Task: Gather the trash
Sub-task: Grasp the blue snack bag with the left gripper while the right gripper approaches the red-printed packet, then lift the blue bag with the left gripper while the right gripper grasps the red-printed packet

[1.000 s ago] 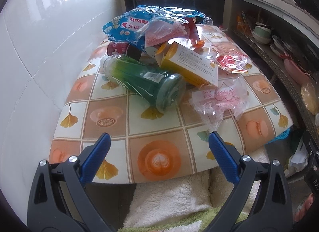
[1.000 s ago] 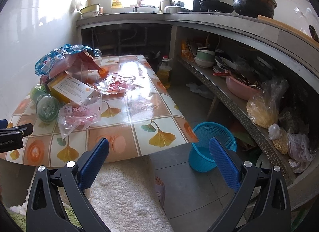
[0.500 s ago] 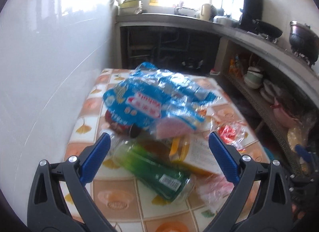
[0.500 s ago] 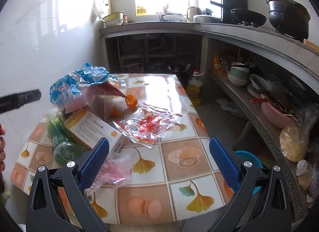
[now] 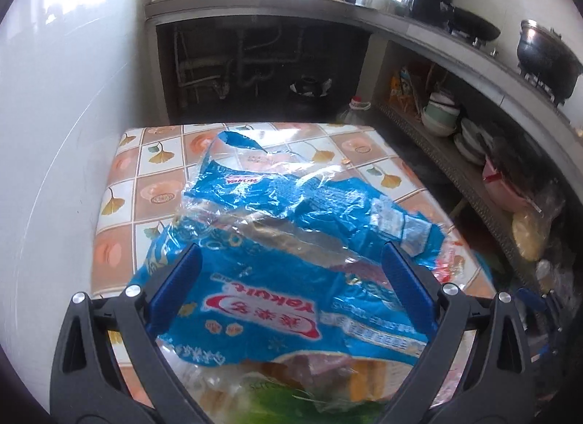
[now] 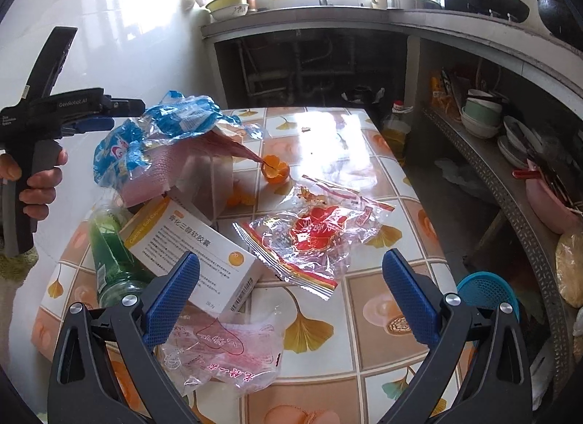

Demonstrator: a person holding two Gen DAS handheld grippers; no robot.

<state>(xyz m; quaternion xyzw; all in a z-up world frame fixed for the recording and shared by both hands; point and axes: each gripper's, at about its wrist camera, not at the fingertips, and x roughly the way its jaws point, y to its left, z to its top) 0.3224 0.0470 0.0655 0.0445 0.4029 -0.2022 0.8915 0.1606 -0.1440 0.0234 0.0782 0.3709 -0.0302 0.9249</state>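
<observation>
Trash lies piled on a tiled table (image 6: 382, 183). A blue Yakult wrapper (image 5: 291, 241) tops the pile, also in the right wrist view (image 6: 145, 139). My left gripper (image 5: 291, 289) is open, hovering just above it, jaws either side. Below lie a green bottle (image 6: 113, 260), a white and yellow box (image 6: 196, 252), a clear red-printed bag (image 6: 313, 230), a pink-printed bag (image 6: 226, 351) and orange peel (image 6: 275, 168). My right gripper (image 6: 289, 296) is open and empty above the table's near side.
A white wall (image 5: 54, 132) borders the table's left. A blue basket (image 6: 488, 292) stands on the floor at the right. Shelves with bowls (image 6: 481, 114) and a counter with pots (image 5: 546, 55) run along the right and back.
My left gripper has moved forward and up over the pile, now above the blue wrapper. My right gripper has advanced over the table's near edge.
</observation>
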